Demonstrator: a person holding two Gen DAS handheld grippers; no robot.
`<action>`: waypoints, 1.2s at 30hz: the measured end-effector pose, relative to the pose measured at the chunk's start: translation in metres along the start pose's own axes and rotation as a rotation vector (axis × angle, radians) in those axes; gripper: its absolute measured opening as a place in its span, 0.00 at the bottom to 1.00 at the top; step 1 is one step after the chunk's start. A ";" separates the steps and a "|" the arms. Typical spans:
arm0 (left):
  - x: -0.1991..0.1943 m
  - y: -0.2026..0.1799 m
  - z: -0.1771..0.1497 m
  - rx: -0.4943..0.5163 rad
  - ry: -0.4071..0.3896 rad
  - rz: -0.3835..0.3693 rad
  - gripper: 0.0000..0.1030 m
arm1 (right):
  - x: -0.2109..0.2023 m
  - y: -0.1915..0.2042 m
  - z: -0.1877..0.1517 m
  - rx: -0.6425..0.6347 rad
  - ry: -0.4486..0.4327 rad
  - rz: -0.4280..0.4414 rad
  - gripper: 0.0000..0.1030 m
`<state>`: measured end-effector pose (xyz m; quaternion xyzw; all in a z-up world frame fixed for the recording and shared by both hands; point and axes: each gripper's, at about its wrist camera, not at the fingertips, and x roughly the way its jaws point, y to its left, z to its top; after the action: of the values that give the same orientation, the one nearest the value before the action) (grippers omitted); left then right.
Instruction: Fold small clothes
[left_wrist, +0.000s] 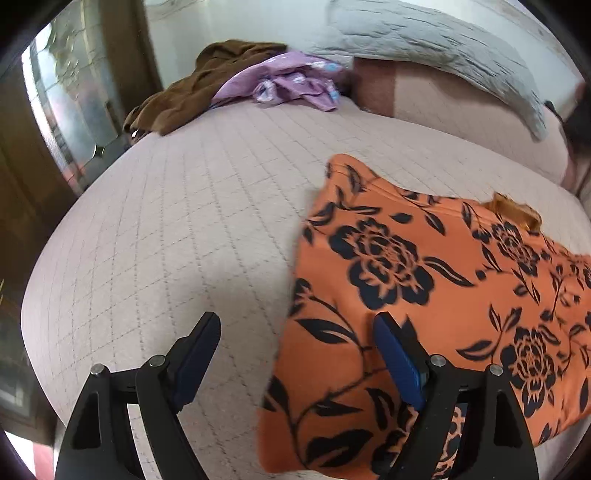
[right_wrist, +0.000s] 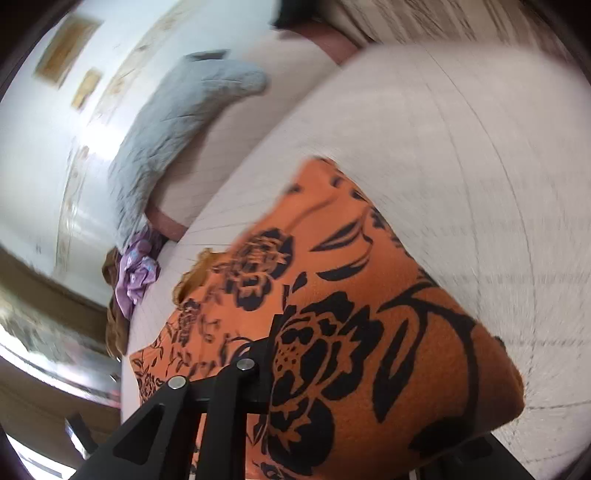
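At the bottom of the left wrist view, the left gripper (left_wrist: 295, 325) is seen with jaws spread wide, nothing pinched. The orange floral garment (left_wrist: 424, 302) is spread at lower right on the bed (left_wrist: 184, 229). The right gripper's (right_wrist: 332, 369) jaws are draped by cloth; their state cannot be told. A purple garment (left_wrist: 288, 81) and a brown garment (left_wrist: 192, 88) are heaped at upper left.

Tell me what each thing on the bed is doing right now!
Orange flowered garment: spread on the bed, one part lifted over the right tongs.
Left tongs: open, holding nothing.
Right tongs: covered by orange cloth, can't tell.
Purple clothes: crumpled.
Brown garment: unfolded heap.
Grey blanket: bunched.
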<state>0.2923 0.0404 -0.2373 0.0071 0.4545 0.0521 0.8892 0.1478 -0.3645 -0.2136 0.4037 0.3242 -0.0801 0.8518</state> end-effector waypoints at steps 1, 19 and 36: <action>0.002 0.004 0.001 -0.004 0.012 0.009 0.83 | -0.004 0.010 0.001 -0.023 -0.004 0.003 0.18; -0.004 0.143 0.010 -0.324 0.062 0.084 0.84 | 0.035 0.232 -0.104 -0.353 0.178 0.164 0.18; -0.058 0.119 0.004 -0.234 -0.153 -0.106 0.83 | 0.012 0.183 -0.146 -0.429 0.278 0.416 0.80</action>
<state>0.2513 0.1536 -0.1810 -0.1168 0.3759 0.0572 0.9175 0.1584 -0.1342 -0.1727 0.2799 0.3575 0.2218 0.8630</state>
